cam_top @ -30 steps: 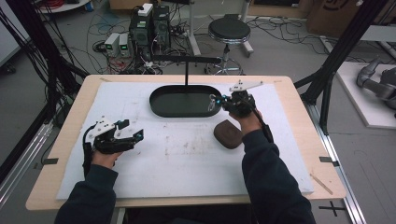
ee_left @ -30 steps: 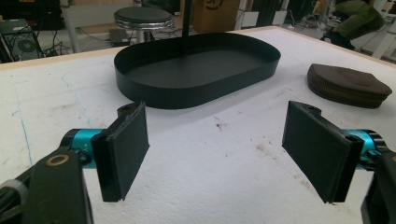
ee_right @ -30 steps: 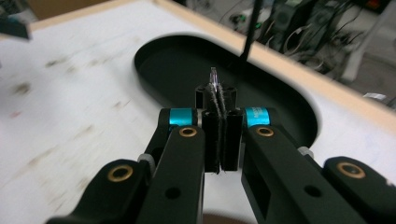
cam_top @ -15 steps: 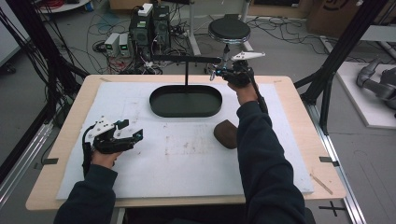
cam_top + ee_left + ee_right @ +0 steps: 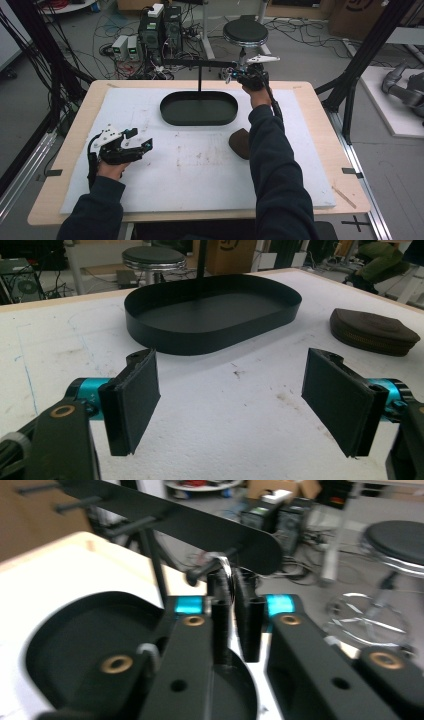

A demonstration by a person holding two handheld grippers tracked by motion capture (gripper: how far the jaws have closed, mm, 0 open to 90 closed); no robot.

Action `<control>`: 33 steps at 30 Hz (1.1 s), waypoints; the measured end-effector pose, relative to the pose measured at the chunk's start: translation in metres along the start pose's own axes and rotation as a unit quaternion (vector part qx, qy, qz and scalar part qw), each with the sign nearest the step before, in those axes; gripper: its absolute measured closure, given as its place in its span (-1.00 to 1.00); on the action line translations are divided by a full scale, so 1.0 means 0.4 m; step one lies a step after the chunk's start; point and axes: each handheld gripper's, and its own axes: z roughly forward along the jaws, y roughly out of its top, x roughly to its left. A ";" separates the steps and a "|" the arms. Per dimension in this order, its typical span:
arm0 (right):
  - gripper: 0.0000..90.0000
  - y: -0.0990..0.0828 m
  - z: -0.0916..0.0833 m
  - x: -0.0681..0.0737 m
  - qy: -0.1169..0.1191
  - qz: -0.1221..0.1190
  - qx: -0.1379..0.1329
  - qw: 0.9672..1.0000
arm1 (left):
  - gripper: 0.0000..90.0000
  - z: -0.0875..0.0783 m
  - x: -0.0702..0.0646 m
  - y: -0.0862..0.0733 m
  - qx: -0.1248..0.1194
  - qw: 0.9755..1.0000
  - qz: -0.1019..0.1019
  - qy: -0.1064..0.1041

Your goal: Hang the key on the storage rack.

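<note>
Ring (image 5: 226, 572) hangs on rack peg (image 5: 202, 571), betw right tool's (image 5: 235, 597) just-parted jaws.

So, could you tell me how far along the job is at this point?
Nearly done, it seems. The silver ring appears hooked over a peg of the stand's crossbar. In hand: the right gripper is letting go, its jaws just opening with the ring between them. Left: drawing that gripper clear. The left gripper waits open over the table, and the brown zip pouch lies beside the tray.
</note>
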 end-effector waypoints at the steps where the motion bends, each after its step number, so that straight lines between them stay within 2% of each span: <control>1: 0.50 -0.001 -0.003 -0.002 0.000 0.004 0.000 1.000 | -0.49 0.000 0.000 0.000 0.000 1.000 -0.001 0.001; 3: 0.18 -0.001 -0.014 -0.006 0.002 0.000 -0.005 1.000 | -0.49 0.000 0.000 0.000 0.000 1.000 0.000 -0.001; 6: -0.04 0.002 -0.050 -0.007 -0.006 -0.024 -0.010 1.000 | -0.49 0.000 -0.002 0.000 0.001 1.000 0.001 -0.002; 7: -0.12 0.005 -0.066 -0.008 -0.008 -0.032 -0.004 0.999 | -0.49 0.001 -0.003 0.000 0.000 1.000 0.001 -0.002; 9: -0.14 0.009 -0.098 -0.006 -0.006 -0.051 0.002 0.999 | -0.49 0.000 -0.003 0.001 0.001 1.000 0.002 -0.002; 11: -0.14 0.008 -0.144 0.001 -0.006 -0.084 -0.005 0.996 | -0.49 -0.001 -0.002 0.001 0.001 1.000 0.002 -0.003; 13: -0.17 0.003 -0.179 0.006 0.002 -0.103 0.000 0.995 | -0.49 -0.001 -0.003 0.001 -0.001 1.000 0.002 -0.003; 15: -0.29 -0.010 -0.217 0.014 0.009 -0.116 0.004 0.993 | -0.49 -0.003 -0.004 0.002 -0.004 1.000 0.006 -0.003; 17: -0.31 -0.032 -0.257 0.021 0.014 -0.136 0.007 0.991 | -0.49 -0.004 -0.004 0.003 -0.008 1.000 0.009 -0.001; 19: -0.33 -0.052 -0.288 0.028 0.019 -0.150 0.024 0.988 | -0.52 -0.006 -0.004 0.004 -0.013 1.000 0.006 0.003; 20: -0.41 -0.065 -0.307 0.034 0.020 -0.146 0.046 0.988 | -0.54 -0.007 -0.003 0.004 -0.012 1.000 0.005 0.006; 21: -0.45 -0.078 -0.322 0.039 0.017 -0.146 0.056 0.988 | -0.56 -0.007 -0.003 0.004 -0.013 1.000 0.005 0.007; 25: -0.49 -0.145 -0.370 0.061 0.030 -0.133 0.053 0.989 | -0.56 -0.008 -0.002 0.004 -0.014 1.000 0.009 0.007; 30: -0.44 -0.231 -0.396 0.076 0.032 -0.119 0.056 0.991 | -0.56 -0.010 -0.005 0.005 -0.015 1.000 0.014 0.010; 33: -0.44 -0.274 -0.400 0.077 0.035 -0.092 0.050 0.994 | -0.56 -0.012 -0.006 0.005 -0.015 1.000 0.014 0.012</control>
